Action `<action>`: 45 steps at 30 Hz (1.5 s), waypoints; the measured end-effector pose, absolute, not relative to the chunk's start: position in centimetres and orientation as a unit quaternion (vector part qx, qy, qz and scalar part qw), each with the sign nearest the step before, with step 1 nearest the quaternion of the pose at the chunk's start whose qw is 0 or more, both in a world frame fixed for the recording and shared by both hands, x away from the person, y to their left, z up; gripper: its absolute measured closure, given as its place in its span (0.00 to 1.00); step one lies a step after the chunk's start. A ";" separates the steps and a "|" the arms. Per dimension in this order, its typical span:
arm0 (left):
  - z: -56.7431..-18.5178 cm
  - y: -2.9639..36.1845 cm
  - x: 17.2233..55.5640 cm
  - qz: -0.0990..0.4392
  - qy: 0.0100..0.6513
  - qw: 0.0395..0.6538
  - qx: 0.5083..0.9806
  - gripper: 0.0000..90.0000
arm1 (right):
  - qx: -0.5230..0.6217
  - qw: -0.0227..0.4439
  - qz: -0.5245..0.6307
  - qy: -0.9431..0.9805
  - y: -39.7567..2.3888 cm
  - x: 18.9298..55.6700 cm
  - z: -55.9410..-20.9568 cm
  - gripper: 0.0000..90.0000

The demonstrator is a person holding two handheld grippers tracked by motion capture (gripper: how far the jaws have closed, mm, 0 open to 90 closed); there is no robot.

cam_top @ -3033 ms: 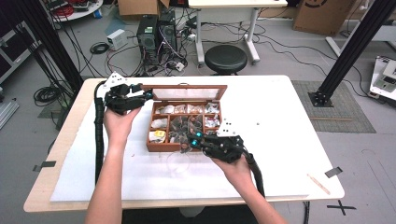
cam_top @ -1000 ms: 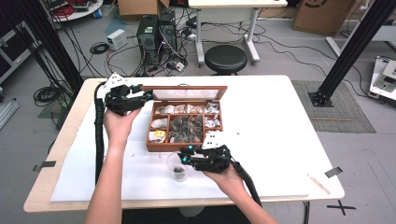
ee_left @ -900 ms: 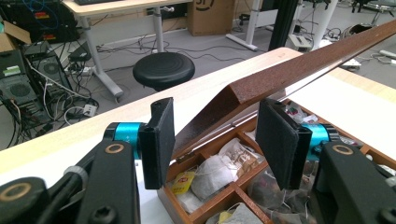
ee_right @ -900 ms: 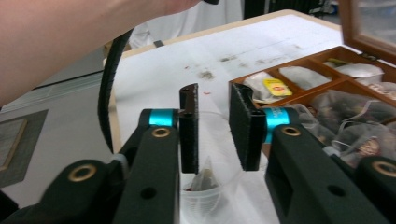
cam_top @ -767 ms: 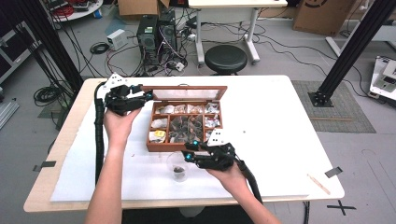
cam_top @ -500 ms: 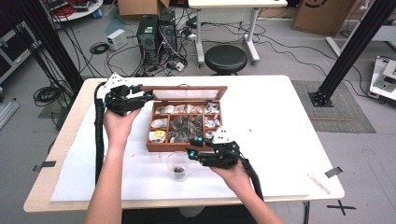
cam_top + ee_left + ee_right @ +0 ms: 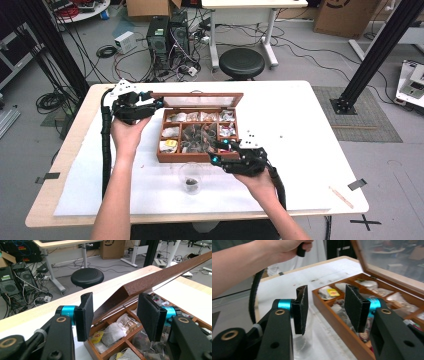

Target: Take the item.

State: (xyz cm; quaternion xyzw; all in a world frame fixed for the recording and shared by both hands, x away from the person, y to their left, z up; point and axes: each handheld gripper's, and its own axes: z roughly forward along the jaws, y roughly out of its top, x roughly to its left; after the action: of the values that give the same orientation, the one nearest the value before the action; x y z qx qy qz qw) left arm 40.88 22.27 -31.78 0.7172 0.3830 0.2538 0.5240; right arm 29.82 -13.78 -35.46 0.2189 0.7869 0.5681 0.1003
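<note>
A wooden tea box [image 7: 200,157] with several compartments of tea bags stands mid-table, its glass lid [image 7: 202,99] raised. My left gripper [image 7: 156,104] is shut on the lid's left corner; in the left gripper view the lid [image 7: 155,281] runs slantwise between the pads of that gripper [image 7: 115,312]. My right gripper [image 7: 217,151] hovers at the box's front edge. Its jaws have just been opening and nothing is between them [image 7: 325,307]. A clear cup [image 7: 191,172] in front of the box holds a dark tea bag [image 7: 191,184]. The cup [image 7: 305,342] lies under the right gripper's left jaw.
A white sheet [image 7: 300,150] covers most of the wooden table. Beyond the far edge stand a black stool [image 7: 242,62] and computer cases [image 7: 167,35] among cables. A black frame post [image 7: 380,55] rises at the right. The person's left forearm [image 7: 249,267] crosses the right gripper view.
The right gripper was over the cup a second ago and has moved right and back toward the box front, jaws wider. A tea bag stays in the cup. The left hand has not moved.
</note>
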 end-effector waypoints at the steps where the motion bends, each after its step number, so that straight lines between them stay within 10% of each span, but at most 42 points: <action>1: -31.8 22.3 40.9 0.254 0.383 0.524 0.717 0.53 | 0.222 0.103 0.568 0.786 -14.0 29.9 -35.4 0.61; 45: -32.0 22.3 40.7 0.253 0.387 0.528 0.712 0.51 | 0.360 0.206 0.554 0.722 -24.3 31.4 -35.5 0.32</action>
State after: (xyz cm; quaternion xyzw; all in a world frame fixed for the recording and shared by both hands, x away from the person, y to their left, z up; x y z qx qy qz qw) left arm 40.75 22.29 -31.98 0.7122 0.3874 0.2530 0.5279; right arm 31.44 -24.28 -35.46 0.3604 0.7218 0.5540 0.2055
